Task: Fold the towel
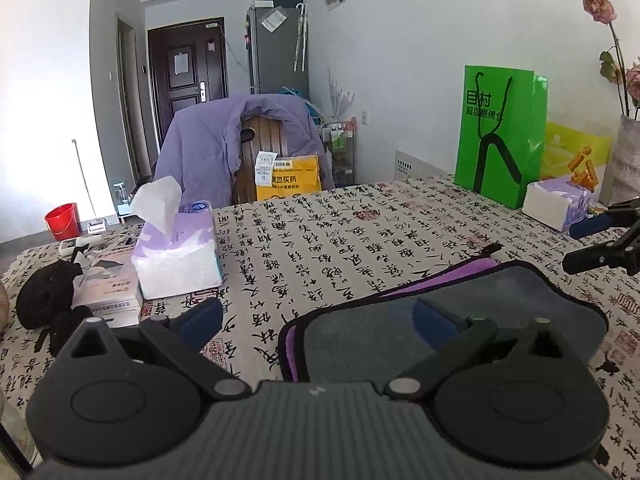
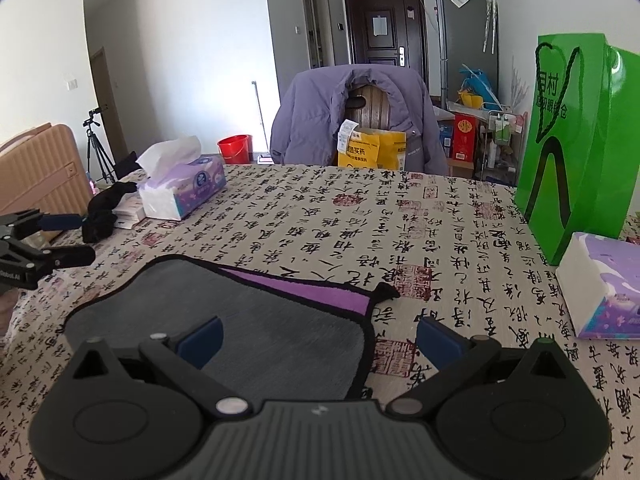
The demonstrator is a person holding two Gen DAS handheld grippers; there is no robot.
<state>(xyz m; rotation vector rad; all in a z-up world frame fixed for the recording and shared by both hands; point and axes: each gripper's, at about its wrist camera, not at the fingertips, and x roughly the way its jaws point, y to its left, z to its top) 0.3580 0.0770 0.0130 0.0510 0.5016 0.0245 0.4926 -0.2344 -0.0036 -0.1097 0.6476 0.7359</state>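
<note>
Grey microfibre towel with black hem and purple underside (image 2: pixel 224 320) lay folded once near table's near edge. Left gripper (image 1: pixel 316 316) and right gripper (image 2: pixel 318 338) both gaped, empty. Judged next: pinch corners for second fold.

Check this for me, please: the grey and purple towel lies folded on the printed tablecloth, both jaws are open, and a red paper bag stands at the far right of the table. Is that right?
One detail is wrong: the paper bag is green, not red, as the right wrist view shows. The rest holds: the towel lies folded on the tablecloth, and the jaws of the left gripper and the right gripper are open.
</note>
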